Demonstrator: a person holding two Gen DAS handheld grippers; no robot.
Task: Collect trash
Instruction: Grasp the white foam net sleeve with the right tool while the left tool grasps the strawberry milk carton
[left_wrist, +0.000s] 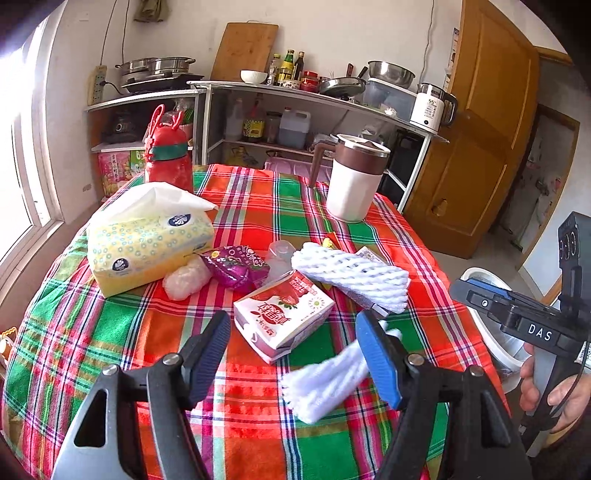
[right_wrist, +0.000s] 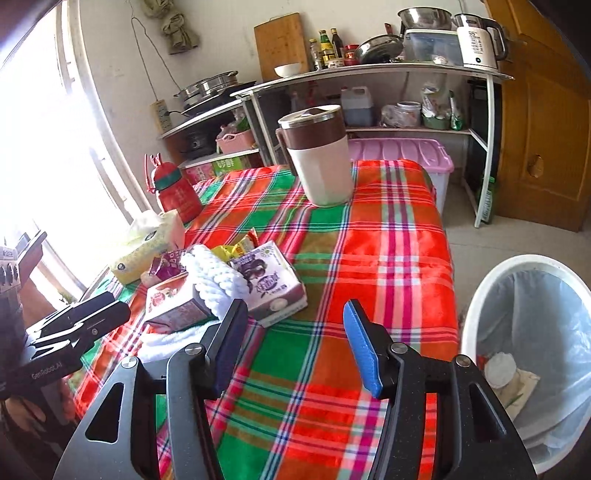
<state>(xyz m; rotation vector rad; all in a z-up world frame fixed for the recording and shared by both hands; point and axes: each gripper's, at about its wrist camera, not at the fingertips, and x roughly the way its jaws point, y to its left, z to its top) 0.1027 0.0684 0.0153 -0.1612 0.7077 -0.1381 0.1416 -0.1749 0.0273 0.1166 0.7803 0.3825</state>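
Hovering over the plaid table (left_wrist: 258, 435), my left gripper (left_wrist: 293, 354) stands well open with nothing gripped; a white foam net (left_wrist: 325, 380) lies blurred at five o'clock between the jaws, brushing the blue pad or just beside it, I cannot tell which. My right gripper (right_wrist: 295, 339) is also open and empty, over bare cloth.

I judge this a between-picks step: some trash is binned, most waits. The next move calls for dropping the left jaws around that foam net and closing, then carrying it toward three o'clock.

Outward at twelve o'clock from the left gripper sits the pile: a red milk carton (left_wrist: 282, 314), a longer foam net (left_wrist: 351, 275), a purple wrapper (left_wrist: 234, 266), a clear cup (left_wrist: 279, 254). In the right view a purple carton (right_wrist: 269, 284) lies at eleven o'clock.

The bin (right_wrist: 476, 295) stands off the table at three o'clock of the right gripper, lined with a pale bag, holding some crumpled paper-like scraps low down. The jug (right_wrist: 317, 155) at twelve o'clock is lidded, contents hidden. A tissue pack (left_wrist: 147, 243) at ten o'clock has a sheet sticking up.
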